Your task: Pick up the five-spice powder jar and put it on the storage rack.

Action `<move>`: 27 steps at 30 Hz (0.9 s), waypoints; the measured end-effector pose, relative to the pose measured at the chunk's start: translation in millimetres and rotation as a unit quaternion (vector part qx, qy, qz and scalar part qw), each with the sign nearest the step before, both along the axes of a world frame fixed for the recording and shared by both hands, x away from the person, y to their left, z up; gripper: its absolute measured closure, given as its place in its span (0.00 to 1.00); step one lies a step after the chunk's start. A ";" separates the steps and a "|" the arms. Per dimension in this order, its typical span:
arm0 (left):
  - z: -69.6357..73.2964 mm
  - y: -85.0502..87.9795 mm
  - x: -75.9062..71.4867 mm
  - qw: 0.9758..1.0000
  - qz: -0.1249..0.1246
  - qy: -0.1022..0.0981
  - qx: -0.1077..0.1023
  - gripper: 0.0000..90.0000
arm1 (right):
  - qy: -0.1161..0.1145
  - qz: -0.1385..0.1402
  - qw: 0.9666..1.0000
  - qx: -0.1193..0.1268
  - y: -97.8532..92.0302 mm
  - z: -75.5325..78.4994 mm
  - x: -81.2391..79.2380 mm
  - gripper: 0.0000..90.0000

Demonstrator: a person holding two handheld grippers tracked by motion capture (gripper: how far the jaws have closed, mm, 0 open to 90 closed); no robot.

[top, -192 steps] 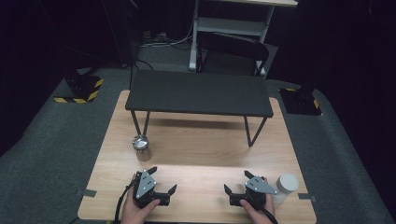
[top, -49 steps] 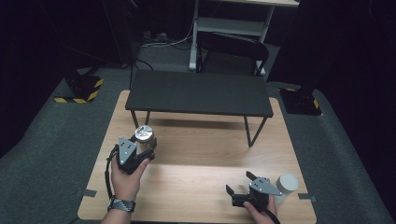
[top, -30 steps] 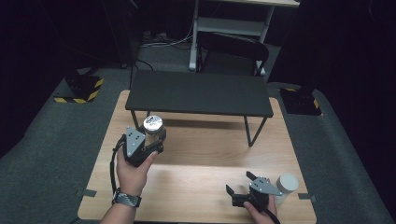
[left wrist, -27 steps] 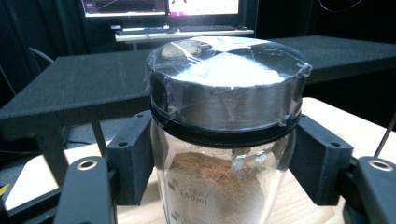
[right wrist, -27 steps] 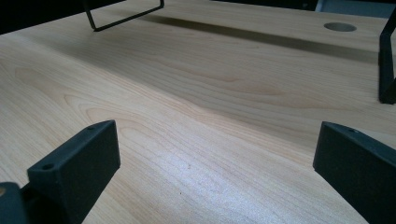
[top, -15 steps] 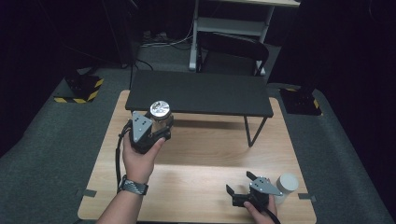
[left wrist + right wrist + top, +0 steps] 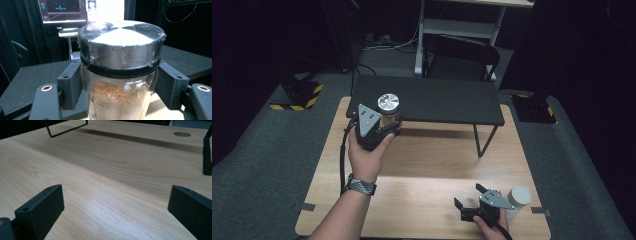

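The jar [image 7: 388, 112], glass with a steel lid and brown powder inside, is sitting clamped between the jaws of the left gripper [image 7: 379, 125], which is holding it upright in the upper left of the high view, off the table [image 7: 422, 200] and level with the near left edge of the black shelf [image 7: 437, 100]. In the left gripper view the pads are pressing on the glass just under the lid. The right gripper [image 7: 472, 202] is resting at the lower right with its jaws apart and nothing between them, beside a white cup [image 7: 519, 197]. The pick-up looks done; what seems left is setting the jar on the shelf and letting go.
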State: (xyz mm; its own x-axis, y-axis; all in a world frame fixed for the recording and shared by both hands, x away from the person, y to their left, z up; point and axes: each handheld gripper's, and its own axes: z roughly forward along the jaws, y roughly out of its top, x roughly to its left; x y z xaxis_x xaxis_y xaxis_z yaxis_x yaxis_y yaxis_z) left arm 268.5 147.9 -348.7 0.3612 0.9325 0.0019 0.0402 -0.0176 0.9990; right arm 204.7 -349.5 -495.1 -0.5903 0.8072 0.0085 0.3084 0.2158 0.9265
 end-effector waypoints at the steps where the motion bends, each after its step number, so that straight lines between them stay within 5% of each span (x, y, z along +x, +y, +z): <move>1: 1.0 -0.9 1.8 1.000 0.001 0.000 0.001 0.34 | 0.000 0.001 1.000 0.000 0.0 0.0 0.0 0.00; 27: 4.4 -25.6 69.1 0.999 0.031 0.010 0.014 0.34 | -0.006 0.009 1.000 0.000 -2.4 -1.3 0.0 0.00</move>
